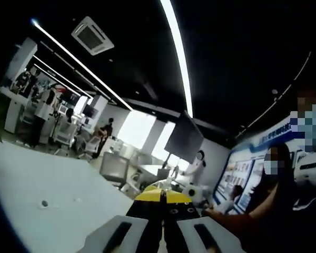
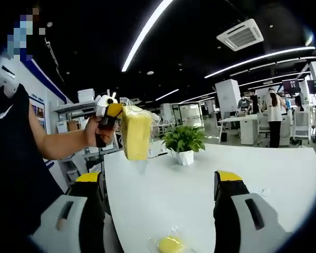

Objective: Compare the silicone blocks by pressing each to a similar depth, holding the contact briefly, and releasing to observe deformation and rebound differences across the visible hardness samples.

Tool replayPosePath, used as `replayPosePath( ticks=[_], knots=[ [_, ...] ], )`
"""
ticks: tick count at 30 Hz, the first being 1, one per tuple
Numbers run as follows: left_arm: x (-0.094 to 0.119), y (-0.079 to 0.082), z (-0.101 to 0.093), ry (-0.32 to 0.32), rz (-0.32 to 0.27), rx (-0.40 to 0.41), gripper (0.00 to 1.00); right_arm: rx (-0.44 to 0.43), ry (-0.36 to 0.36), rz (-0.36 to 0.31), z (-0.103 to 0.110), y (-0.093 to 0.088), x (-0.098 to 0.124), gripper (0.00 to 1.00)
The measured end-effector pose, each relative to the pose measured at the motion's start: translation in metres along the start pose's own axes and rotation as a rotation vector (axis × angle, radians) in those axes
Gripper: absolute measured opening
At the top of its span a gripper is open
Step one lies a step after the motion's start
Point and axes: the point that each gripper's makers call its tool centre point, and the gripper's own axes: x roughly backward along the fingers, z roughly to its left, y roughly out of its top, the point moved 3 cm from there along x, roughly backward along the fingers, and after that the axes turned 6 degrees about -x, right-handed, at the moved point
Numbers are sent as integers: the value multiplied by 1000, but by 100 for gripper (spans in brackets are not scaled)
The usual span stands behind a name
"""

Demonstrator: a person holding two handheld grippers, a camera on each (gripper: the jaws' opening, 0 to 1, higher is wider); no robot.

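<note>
In the right gripper view, the left tool (image 2: 114, 112) sits at centre left, clenched on a yellow block (image 2: 136, 132) in clear wrap and lifted off the bench (image 2: 284, 174). The right tool (image 2: 160, 182) stands released, jaws wide apart. A second wrapped block (image 2: 170, 244) lies on the bench at bottom centre, untouched. Judged so, the comparison appears at an early stage. The white bench also carries a potted plant (image 2: 184, 141); ceiling light strips (image 2: 147, 31) run through an open office.

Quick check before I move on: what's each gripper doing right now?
Left gripper: shut on the yellow block in plastic wrap, lifted above the white table.
Right gripper: open, holding nothing.
</note>
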Motion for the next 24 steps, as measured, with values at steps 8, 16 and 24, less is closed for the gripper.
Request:
replayPosePath(
  ticks=[8,16,24],
  knots=[
    [-3,-3,-9,-27,3,11,0,21,96,11,24,7,-26,77],
    [-4,-5,-14,-50,-7,40,0,45,161,12,37,22,-37,74],
    [-2,-2,-16,-65,-29,73,0,52,226,9,52,36,-49,62]
  ],
)
